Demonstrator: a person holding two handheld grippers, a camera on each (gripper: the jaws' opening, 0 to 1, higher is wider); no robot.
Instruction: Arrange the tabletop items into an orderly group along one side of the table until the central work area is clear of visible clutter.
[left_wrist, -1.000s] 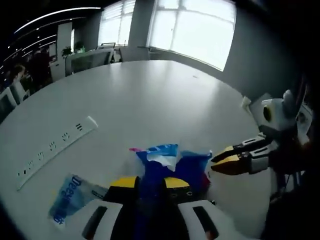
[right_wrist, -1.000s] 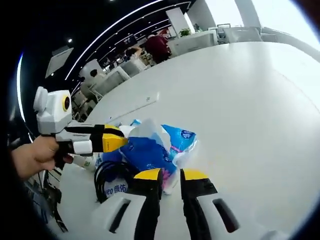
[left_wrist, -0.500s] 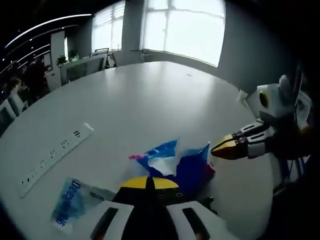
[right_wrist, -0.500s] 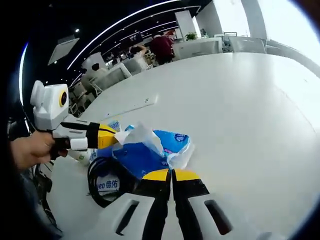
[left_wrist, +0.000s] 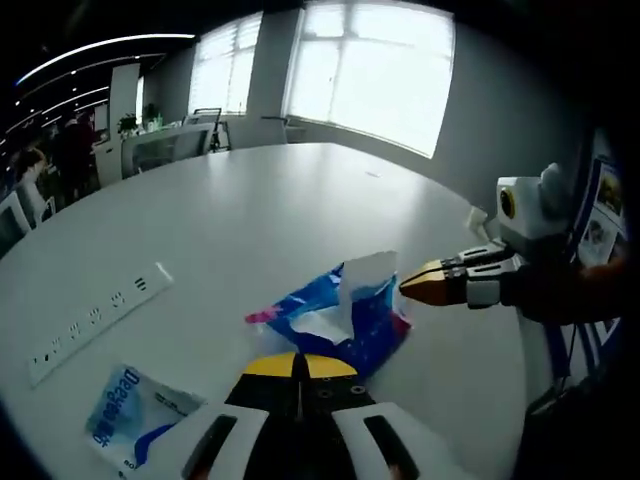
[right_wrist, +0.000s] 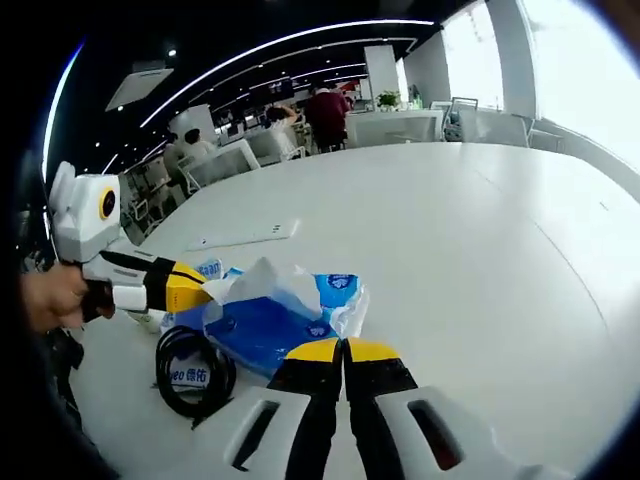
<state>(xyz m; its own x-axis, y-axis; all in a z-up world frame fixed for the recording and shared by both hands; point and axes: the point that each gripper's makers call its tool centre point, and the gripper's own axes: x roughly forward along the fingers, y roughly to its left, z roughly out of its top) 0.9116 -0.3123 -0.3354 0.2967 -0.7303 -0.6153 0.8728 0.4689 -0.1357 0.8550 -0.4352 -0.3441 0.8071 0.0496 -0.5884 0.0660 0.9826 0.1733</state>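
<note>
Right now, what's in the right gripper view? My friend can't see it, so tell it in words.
A crinkly blue plastic tissue pack lies on a big white table, with the right tongs shut just in front of it. The left tongs reach in beside the pack, and a coiled black cable lies nearby.

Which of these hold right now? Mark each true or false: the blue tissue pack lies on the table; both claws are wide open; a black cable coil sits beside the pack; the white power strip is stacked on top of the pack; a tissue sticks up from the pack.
1. The blue tissue pack lies on the white table. True.
2. Both claws are wide open. False: the left claw and the right claw each show their jaws closed together.
3. A black cable coil sits beside the pack. True.
4. The white power strip is stacked on the pack. False: it lies apart on the table.
5. A white tissue sticks up from the pack. True.
</note>
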